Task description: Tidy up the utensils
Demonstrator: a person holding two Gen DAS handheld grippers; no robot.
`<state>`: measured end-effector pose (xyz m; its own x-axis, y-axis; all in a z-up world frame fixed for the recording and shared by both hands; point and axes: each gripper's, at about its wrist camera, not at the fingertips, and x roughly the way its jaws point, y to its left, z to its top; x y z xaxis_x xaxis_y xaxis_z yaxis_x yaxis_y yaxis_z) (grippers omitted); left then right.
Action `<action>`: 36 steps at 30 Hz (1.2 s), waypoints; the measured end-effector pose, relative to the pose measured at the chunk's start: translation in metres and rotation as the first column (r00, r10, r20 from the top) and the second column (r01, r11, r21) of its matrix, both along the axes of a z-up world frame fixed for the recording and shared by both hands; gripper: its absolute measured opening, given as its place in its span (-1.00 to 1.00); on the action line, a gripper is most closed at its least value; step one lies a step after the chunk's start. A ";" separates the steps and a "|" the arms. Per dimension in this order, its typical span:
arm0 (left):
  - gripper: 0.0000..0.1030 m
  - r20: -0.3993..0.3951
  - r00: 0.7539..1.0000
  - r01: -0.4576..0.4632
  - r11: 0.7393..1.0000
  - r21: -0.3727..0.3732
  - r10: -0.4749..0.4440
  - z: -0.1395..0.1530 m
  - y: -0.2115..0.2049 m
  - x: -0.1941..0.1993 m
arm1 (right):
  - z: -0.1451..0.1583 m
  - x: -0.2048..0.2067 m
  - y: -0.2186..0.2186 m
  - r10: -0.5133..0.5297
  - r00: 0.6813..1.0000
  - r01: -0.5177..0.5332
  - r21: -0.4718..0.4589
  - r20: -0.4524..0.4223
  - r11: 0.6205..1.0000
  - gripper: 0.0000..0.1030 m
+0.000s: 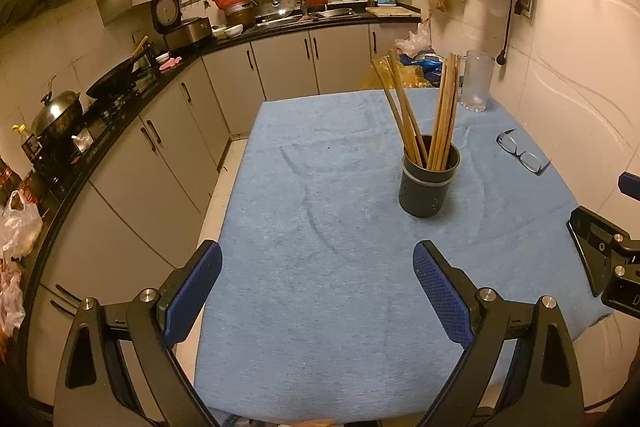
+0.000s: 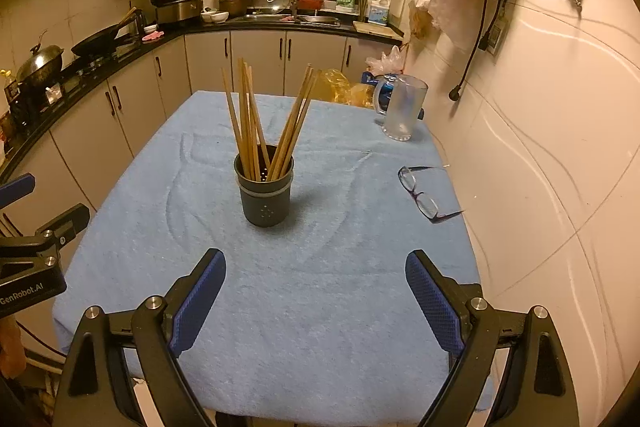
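With the left gripper (image 1: 318,267) and right gripper (image 2: 316,273) both wide apart and empty, a careless reach could topple the holder (image 2: 266,195) and scatter its splayed chopsticks (image 2: 256,123)

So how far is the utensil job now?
Done: all visible chopsticks stand in the holder; none lie on the towel. In hand: nothing; left gripper and right gripper are open and apart from the holder. Left: apparently nothing.

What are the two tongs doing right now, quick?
Left tongs: open, holding nothing, above the blue cloth.
Right tongs: open, holding nothing, facing the chopstick holder.
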<state>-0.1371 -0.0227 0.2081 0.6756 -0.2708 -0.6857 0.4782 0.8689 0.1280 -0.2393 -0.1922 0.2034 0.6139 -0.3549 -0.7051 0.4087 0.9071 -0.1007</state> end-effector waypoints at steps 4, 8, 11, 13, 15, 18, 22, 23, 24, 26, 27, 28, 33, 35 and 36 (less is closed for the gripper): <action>0.86 0.001 1.000 -0.001 1.000 0.000 0.001 0.000 0.000 0.000 | 0.000 0.000 0.000 0.000 1.000 0.000 -0.002 -0.002 1.000 0.83; 0.86 0.008 1.000 -0.002 1.000 0.001 0.002 0.001 0.000 -0.001 | -0.001 -0.001 0.000 0.000 1.000 0.000 -0.001 -0.005 1.000 0.83; 0.86 0.010 1.000 -0.003 1.000 0.002 0.003 0.001 -0.001 -0.002 | -0.002 -0.002 0.000 0.000 1.000 0.000 -0.004 -0.010 1.000 0.83; 0.86 0.016 1.000 -0.005 1.000 0.005 0.005 0.001 -0.002 -0.003 | -0.002 -0.002 0.000 0.001 1.000 -0.001 -0.005 -0.010 1.000 0.83; 0.86 0.022 1.000 -0.005 1.000 0.008 0.005 0.001 -0.004 -0.004 | -0.003 -0.003 0.000 0.001 1.000 -0.001 -0.007 -0.012 1.000 0.83; 0.86 0.033 0.999 -0.006 1.000 0.014 0.006 0.001 -0.008 -0.006 | -0.004 -0.004 0.000 0.002 1.000 -0.002 -0.008 -0.014 1.000 0.83; 0.86 0.036 0.999 -0.007 1.000 0.017 0.006 0.000 -0.010 -0.008 | -0.005 -0.004 0.000 0.002 1.000 -0.002 -0.009 -0.018 1.000 0.83; 0.86 0.037 0.999 -0.006 1.000 0.018 0.006 0.000 -0.010 -0.008 | -0.006 -0.005 0.000 0.002 1.000 -0.003 -0.010 -0.020 1.000 0.83; 0.86 0.037 0.999 -0.008 1.000 0.018 0.007 0.000 -0.010 -0.008 | -0.005 -0.003 0.000 0.003 1.000 -0.003 -0.010 -0.021 1.000 0.83; 0.86 0.035 0.999 -0.007 1.000 0.019 0.006 0.000 -0.010 -0.007 | -0.006 -0.003 0.000 0.004 1.000 -0.004 -0.010 -0.025 1.000 0.83; 0.86 0.034 0.999 -0.007 1.000 0.020 0.006 0.000 -0.010 -0.007 | -0.007 -0.002 0.000 0.004 1.000 -0.004 -0.009 -0.027 1.000 0.83; 0.86 0.035 0.999 -0.008 1.000 0.021 0.007 0.000 -0.009 -0.007 | -0.007 -0.001 0.000 0.005 1.000 -0.005 -0.008 -0.029 1.000 0.83; 0.86 0.032 0.999 -0.009 1.000 0.025 0.009 -0.001 -0.008 -0.004 | -0.009 0.002 0.001 0.009 0.999 -0.009 -0.007 -0.038 1.000 0.83; 0.86 0.033 0.999 -0.011 1.000 0.025 0.010 -0.002 -0.008 -0.004 | -0.010 0.003 0.001 0.008 0.999 -0.009 -0.007 -0.041 1.000 0.83; 0.86 0.034 0.999 -0.011 1.000 0.025 0.010 -0.002 -0.008 -0.003 | -0.010 0.004 0.000 0.009 0.999 -0.009 -0.006 -0.041 1.000 0.83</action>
<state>-0.1405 -0.0307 0.2064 0.7012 -0.2467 -0.6690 0.4640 0.8703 0.1654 -0.2353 -0.1918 0.1938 0.5875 -0.3544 -0.7275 0.3962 0.9098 -0.1233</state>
